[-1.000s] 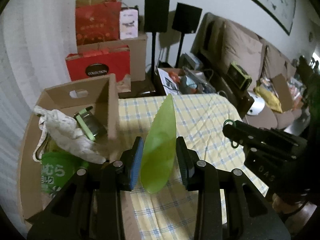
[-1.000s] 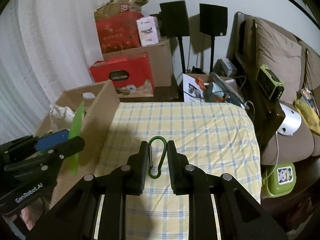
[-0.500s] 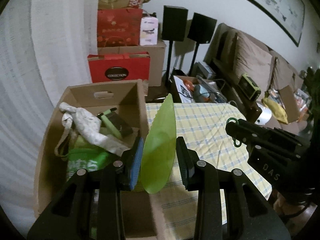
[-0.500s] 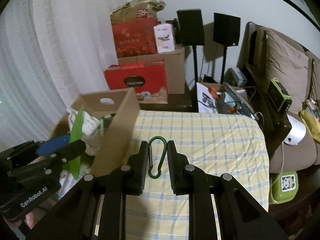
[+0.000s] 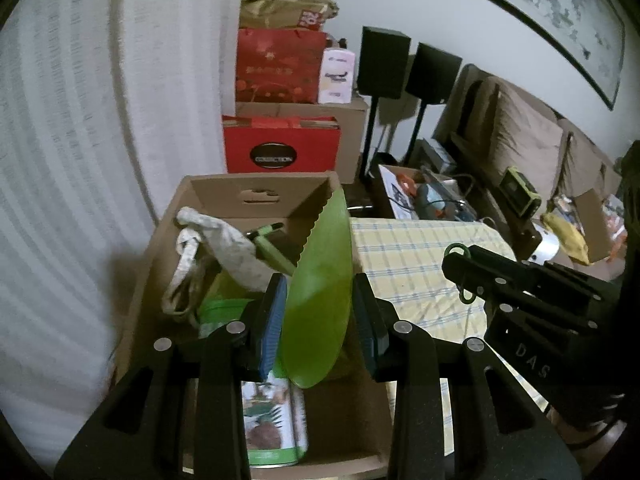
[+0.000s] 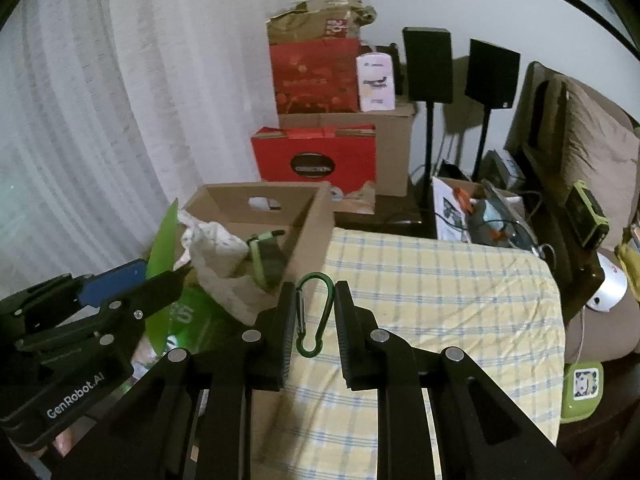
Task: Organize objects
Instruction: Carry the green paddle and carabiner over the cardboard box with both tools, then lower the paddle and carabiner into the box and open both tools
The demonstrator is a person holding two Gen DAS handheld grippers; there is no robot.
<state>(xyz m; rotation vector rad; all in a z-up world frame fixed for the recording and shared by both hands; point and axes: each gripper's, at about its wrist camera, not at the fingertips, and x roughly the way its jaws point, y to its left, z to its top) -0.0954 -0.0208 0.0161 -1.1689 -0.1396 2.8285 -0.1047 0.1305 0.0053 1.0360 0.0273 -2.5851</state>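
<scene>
Our left gripper is clamped on a thin green leaf-shaped plate, held edge-up with its serrated tip pointing away from us. It hangs over the open cardboard box that stands on the left of the scene. In that box we see a pale drawstring cloth bag, a light green and dark gadget just right of the bag, a green plastic bag below them, and at the near end a carton printed with a pineapple.

Our right gripper is closed on a green carabiner, which stands upright between the pads with its hook end nearest us. It hangs above the near left part of the yellow checked cloth covering the table, just right of the box wall. From the left wrist view this gripper shows at the right, with the carabiner's loop poking past its tip.

Farther off, behind the box, red gift bags and brown cartons are stacked against the wall, two black speakers stand on poles to their right, and a sofa with brown cushions fills the far right.
</scene>
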